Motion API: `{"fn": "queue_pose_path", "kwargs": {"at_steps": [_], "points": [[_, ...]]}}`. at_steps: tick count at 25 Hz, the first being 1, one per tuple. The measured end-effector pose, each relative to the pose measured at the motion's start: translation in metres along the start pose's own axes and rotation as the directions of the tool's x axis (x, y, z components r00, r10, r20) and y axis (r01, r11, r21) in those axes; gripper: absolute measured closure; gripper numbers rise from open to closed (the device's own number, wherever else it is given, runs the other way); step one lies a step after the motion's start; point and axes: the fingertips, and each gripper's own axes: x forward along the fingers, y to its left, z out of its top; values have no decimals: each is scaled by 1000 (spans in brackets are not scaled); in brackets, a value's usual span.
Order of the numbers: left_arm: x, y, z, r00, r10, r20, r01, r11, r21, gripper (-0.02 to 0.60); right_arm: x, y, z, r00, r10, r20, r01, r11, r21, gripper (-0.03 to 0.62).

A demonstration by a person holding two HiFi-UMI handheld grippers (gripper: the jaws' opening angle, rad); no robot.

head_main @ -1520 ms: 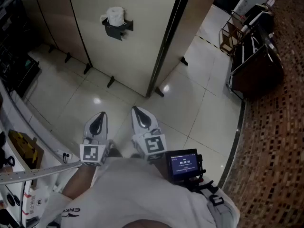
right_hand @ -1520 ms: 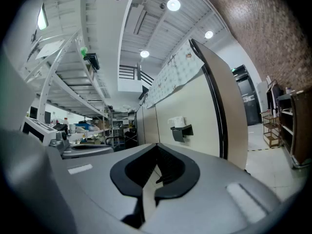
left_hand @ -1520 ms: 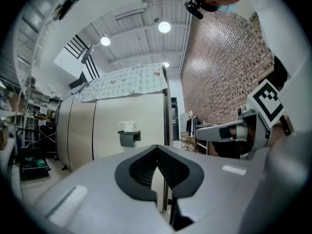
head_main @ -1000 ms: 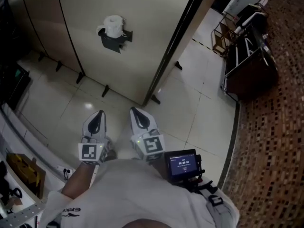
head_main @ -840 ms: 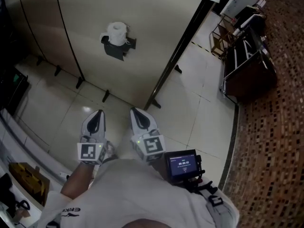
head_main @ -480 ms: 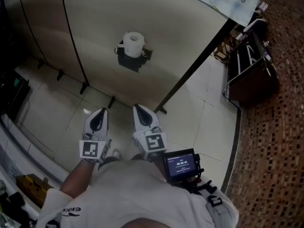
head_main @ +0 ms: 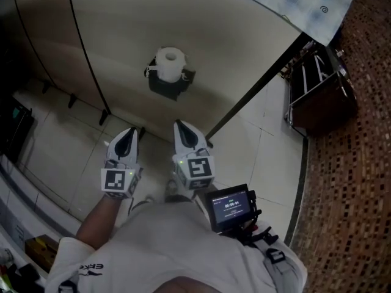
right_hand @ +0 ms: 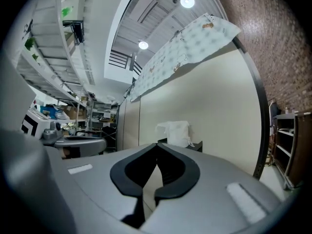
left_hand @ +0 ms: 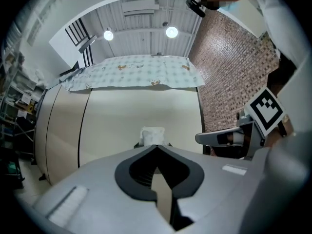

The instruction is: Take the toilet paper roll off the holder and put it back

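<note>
I am holding the left gripper (head_main: 129,133) and right gripper (head_main: 181,126) level, each with its jaws pressed together on nothing. The toilet paper roll (head_main: 169,62) is standing upright on its holder (head_main: 166,85), well ahead of both tips and sitting nearer the right one.

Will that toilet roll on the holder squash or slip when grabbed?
Probably squashes: the toilet paper roll looks soft, with loose ragged edges. Likely light, being paper. It stands upright on the holder, so rolling away seems unlikely.
</note>
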Motion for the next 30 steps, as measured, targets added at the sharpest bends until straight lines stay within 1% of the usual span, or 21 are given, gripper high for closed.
{"fn": "queue_pose_path", "kwargs": {"at_steps": [2, 8, 11, 13, 19, 22, 25, 28, 30], "points": [[21, 0, 5, 1000, -7, 2, 7, 1000, 11, 579, 13, -15, 7, 1000, -3, 8, 2, 1000, 20, 580], [78, 4, 27, 999, -1, 45, -1, 999, 36, 580, 52, -69, 11, 999, -40, 0, 40, 999, -24, 580], [100, 8, 31, 999, 16, 44, -18, 998, 53, 580, 68, -86, 15, 999, -41, 2, 41, 999, -31, 580], [110, 9, 31, 998, 14, 55, -18, 998, 61, 580, 74, -93, 19, 999, -36, 10, 36, 999, -34, 580], [138, 9, 27, 998, 47, 52, -51, 995, 83, 580, 91, -107, 28, 1000, 25, 13, -24, 998, -60, 579], [149, 9, 26, 996, 63, 57, -68, 993, 96, 580, 99, -110, 32, 996, 86, -2, -86, 993, -86, 572], [157, 10, 25, 995, 81, 61, -87, 991, 100, 579, 109, -106, 37, 985, 171, -32, -173, 978, -114, 500], [163, 11, 25, 994, 84, 67, -91, 990, 107, 578, 119, -99, 45, 971, 230, -61, -237, 958, -161, 390], [164, 15, 24, 994, 85, 64, -92, 990, 109, 580, 127, -91, 48, 963, 256, -88, -268, 945, -185, 299]]}}
